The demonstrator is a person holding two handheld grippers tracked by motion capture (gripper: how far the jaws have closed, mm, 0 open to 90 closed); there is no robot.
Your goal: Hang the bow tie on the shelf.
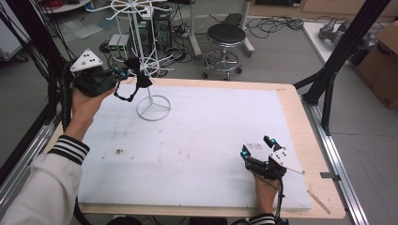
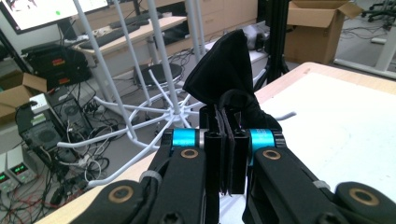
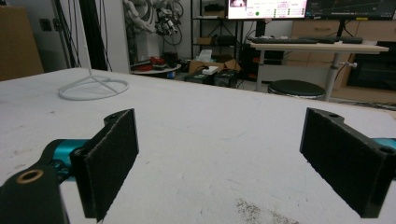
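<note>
My left claw (image 1: 123,73) is raised above the far left corner of the bench (image 1: 291,101), its jaws pressed tight together on a black cloth item (image 1: 139,75). In the left gripper view that same claw (image 2: 226,140) has thin black straps pinched between its pads, and the bulk of the black cloth item (image 2: 224,70) stands up just past the jaw tips. A looped black strap (image 1: 126,93) hangs below the claw in the high view. Just beyond and beside the left claw I see the white wire rack (image 1: 149,61), its thin arms (image 2: 140,126) spreading close to the cloth; I cannot tell whether cloth and wire touch. The rack's ring base (image 1: 153,108) sits on the white foam sheet (image 1: 202,140) below and to the right of this claw. My right claw (image 1: 257,147) rests low at the near right of the bench, jaws spread wide with nothing between them. From the right gripper view, that claw (image 3: 219,158) faces bare foam (image 3: 210,121), the ring base (image 3: 93,87) well ahead on its left.
</note>
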